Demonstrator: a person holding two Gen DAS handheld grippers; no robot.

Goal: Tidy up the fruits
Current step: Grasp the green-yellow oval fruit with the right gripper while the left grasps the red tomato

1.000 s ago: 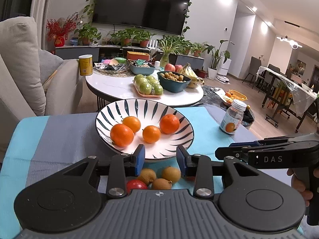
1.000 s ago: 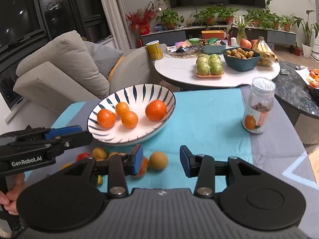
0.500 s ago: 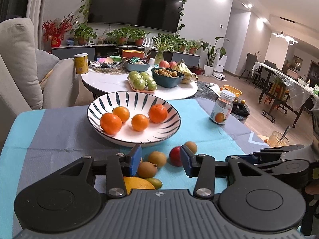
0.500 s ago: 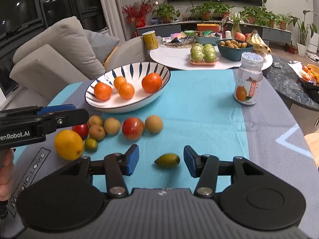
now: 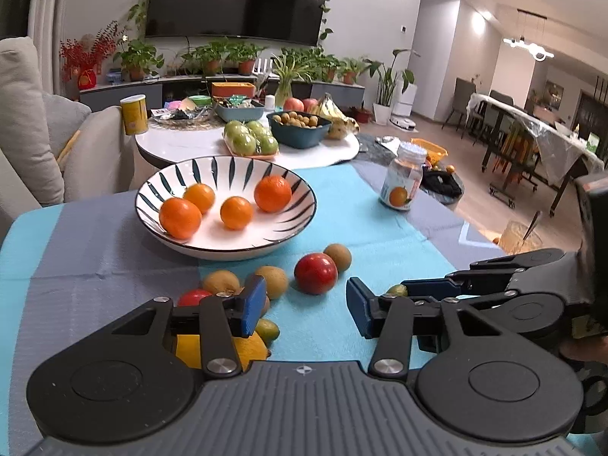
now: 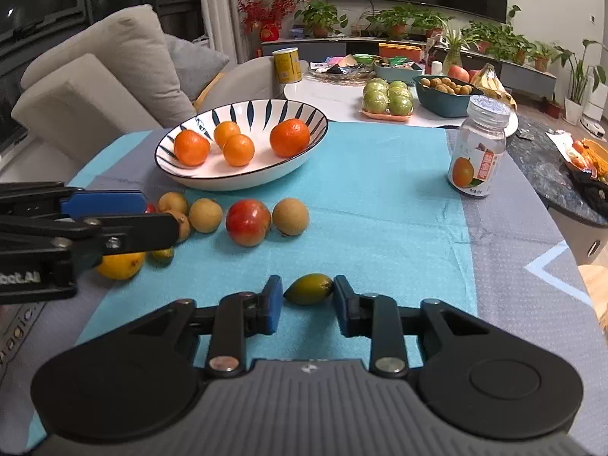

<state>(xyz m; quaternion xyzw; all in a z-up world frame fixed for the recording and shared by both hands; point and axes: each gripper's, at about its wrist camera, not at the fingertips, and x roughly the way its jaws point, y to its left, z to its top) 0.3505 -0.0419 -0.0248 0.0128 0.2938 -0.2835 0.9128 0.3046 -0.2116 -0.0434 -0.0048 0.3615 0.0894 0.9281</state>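
Note:
A striped bowl holds several oranges on the blue-grey cloth. In front of it lie a red fruit, brown round fruits, a yellow lemon and a small green fruit. My left gripper hovers just short of the red fruit; its jaws are opening with nothing between them. My right gripper is low over the cloth, and its pads touch both ends of a small green-yellow oval fruit.
A jar with an orange label stands on the cloth to the right. Behind, a white round table carries green apples, a blue bowl and bananas. A sofa borders the left side.
Both grippers have drawn back from the bowl, bringing the loose fruits into view. The right jaws have narrowed onto the oval green fruit. The left jaws stand wider.

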